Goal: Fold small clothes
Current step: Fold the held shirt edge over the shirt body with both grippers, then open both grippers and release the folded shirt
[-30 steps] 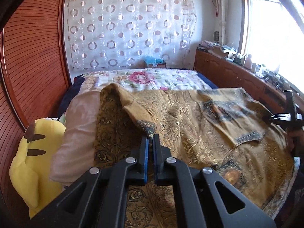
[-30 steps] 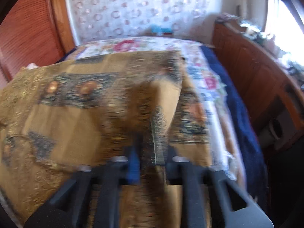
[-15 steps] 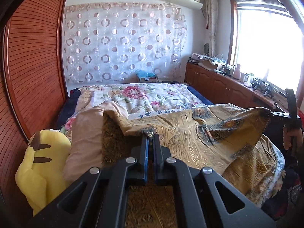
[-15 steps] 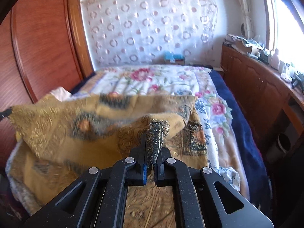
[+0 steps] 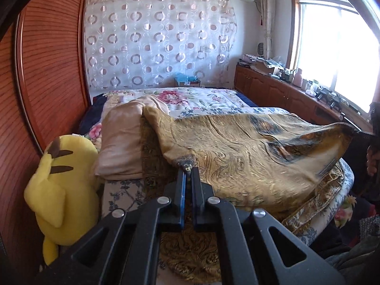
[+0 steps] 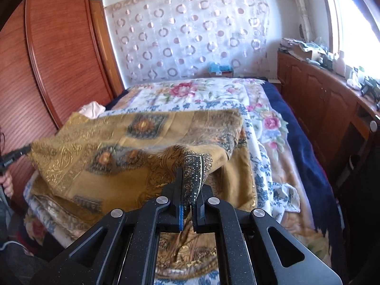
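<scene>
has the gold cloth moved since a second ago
Yes. The gold cloth has been pulled back off the flowered bedspread, toward the bed's near end.

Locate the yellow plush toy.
Left wrist view, lower left: the yellow plush toy sits wedged between the wooden wardrobe and the pink pillow.

Gold paisley cloth [image 5: 237,156], floral quilt [image 6: 213,95], yellow plush [image 5: 61,190], circle-print curtain [image 5: 156,40].

Honestly can't read any text anywhere here, the small box [image 6: 220,69] by the curtain [image 6: 190,33] is just a blur (label maybe, illegible)
</scene>
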Tool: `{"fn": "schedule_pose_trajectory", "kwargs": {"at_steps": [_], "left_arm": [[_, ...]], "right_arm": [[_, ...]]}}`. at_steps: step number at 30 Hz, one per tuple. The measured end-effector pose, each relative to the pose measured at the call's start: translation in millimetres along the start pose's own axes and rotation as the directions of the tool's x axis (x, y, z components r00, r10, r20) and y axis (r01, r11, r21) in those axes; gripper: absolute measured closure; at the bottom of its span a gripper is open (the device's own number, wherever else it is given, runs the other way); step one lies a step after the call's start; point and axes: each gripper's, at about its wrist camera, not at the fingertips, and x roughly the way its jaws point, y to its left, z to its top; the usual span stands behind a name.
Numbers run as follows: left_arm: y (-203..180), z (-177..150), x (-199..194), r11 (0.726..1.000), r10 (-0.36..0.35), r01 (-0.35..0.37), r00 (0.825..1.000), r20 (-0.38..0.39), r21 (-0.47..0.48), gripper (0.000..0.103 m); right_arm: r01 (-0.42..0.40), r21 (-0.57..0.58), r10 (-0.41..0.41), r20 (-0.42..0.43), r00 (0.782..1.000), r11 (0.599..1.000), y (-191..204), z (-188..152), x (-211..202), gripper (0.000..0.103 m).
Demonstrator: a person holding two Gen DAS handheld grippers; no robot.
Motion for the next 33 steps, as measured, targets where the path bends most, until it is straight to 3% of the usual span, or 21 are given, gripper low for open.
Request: {"fn": "schedule_pose_trajectory", "kwargs": {"at_steps": [3,10,20,23,25,28,33], "left_arm": [[-3,0,-7,1.000,0.010,-0.010,1.000,-0.008,0.021,0.102],[-2,-29,9,1.000,0.026,-0.025,0.994,-0.107,0.008,0.102],[4,-62,31,0.997,0.033,-0.048,0.975,-0.220,-0.066,0.100],[7,-66,40,0.994,0.046,-0.070,0.966,-0.254,-0.085,0.092],[8,-67,41,0.992,0.070,-0.095,0.963,-0.259,-0.084,0.079],[8,-68,42,0.990,0.098,-0.122,0.961,-0.259,-0.077,0.069],[14,-69,44,0.986,0.095,-0.126,0.962,-0.256,-0.106,0.065]], "right_arm": [[0.014,-0.027,-0.013,0.015,1.000,1.000,6,4,-11,0.101],[0.104,-0.125,-0.114,-0.079,0.990,0.987,14,-30,10,0.101],[0.106,-0.106,-0.121,-0.151,0.981,0.989,7,-60,28,0.101],[0.104,-0.100,-0.118,-0.151,0.981,0.990,8,-62,27,0.101],[0.107,-0.100,-0.121,-0.151,0.981,0.989,8,-62,27,0.100],[0.113,-0.100,-0.126,-0.145,0.981,0.989,10,-61,26,0.099],[0.121,-0.091,-0.132,-0.127,0.983,0.988,11,-60,22,0.097]]}}
